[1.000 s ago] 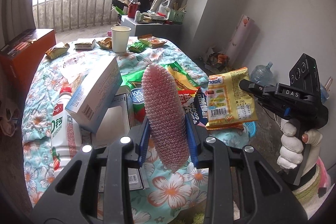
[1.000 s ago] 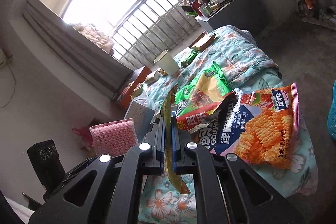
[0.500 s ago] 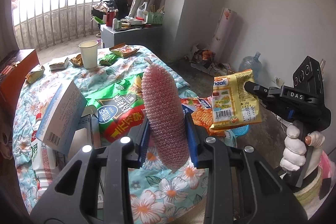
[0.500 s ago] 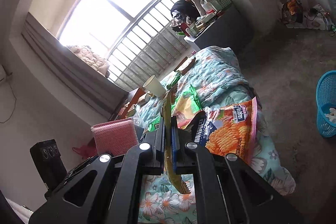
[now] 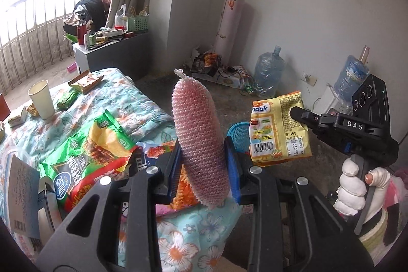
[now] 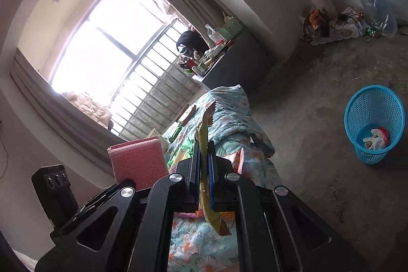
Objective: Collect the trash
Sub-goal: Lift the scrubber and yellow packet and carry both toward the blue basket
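Left tool (image 5: 204,165) pinched a pink knobbly mesh sponge (image 5: 197,142) between its blue pads, sponge standing upright, knotted tip on top, lower end hanging below the pads. Right tool (image 6: 203,170) was pressed together on a flat yellow snack packet (image 6: 204,134), seen edge-on in the right wrist view, serrated ends sticking out above and below the pads. In the left wrist view the same packet hung off the right tool's tip (image 5: 297,111), barcode side facing the camera, over the floor. A white-gloved hand (image 5: 357,188) gripped the right tool's handle.

Below the left tool lay a tabletop covered by a teal floral quilted cloth (image 5: 142,103). On it: a big green and red crisp bag (image 5: 99,149), an orange and blue snack bag (image 5: 183,185) partly hidden behind the tool, a white paper cup (image 5: 42,98) upright further back, small wrappers (image 5: 66,100) near the cup, a pale blue carton (image 5: 20,188) at the left edge.

A blue plastic mesh waste basket (image 6: 373,124) stood on the grey concrete floor, well apart from the tabletop, some white and red trash in its bottom. In the left wrist view only its rim (image 5: 238,130) showed, between sponge and packet. Clear water jug (image 5: 269,75) sat against the wall.
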Action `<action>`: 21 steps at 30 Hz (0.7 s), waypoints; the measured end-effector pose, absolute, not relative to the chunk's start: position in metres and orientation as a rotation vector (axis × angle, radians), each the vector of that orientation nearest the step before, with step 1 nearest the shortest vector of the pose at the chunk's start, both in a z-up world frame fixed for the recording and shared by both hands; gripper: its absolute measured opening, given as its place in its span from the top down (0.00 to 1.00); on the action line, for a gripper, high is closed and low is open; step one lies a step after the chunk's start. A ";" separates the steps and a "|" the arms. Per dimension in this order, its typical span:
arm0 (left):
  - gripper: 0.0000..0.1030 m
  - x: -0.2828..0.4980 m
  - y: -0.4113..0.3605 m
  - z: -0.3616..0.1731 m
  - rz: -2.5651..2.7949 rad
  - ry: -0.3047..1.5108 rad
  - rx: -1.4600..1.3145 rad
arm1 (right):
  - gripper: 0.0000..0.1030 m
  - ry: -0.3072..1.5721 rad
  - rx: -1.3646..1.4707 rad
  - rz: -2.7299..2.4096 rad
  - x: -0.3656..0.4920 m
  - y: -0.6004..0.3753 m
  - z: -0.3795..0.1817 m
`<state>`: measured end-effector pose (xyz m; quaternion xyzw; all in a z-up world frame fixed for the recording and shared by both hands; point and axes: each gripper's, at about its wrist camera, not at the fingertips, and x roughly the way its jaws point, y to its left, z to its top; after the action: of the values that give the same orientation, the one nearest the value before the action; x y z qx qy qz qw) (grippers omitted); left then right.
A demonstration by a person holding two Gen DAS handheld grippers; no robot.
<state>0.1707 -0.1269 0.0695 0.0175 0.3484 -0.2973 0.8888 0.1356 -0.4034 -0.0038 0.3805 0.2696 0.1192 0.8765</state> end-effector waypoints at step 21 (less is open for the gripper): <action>0.71 0.296 -0.387 -0.025 -0.921 1.040 0.201 | 0.94 0.684 0.882 -0.334 0.165 -0.586 -0.116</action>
<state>0.2963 -0.3872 -0.0248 0.0923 0.4782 -0.4236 0.7638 0.1649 -0.5865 -0.1163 0.4166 0.3231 -0.1579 0.8349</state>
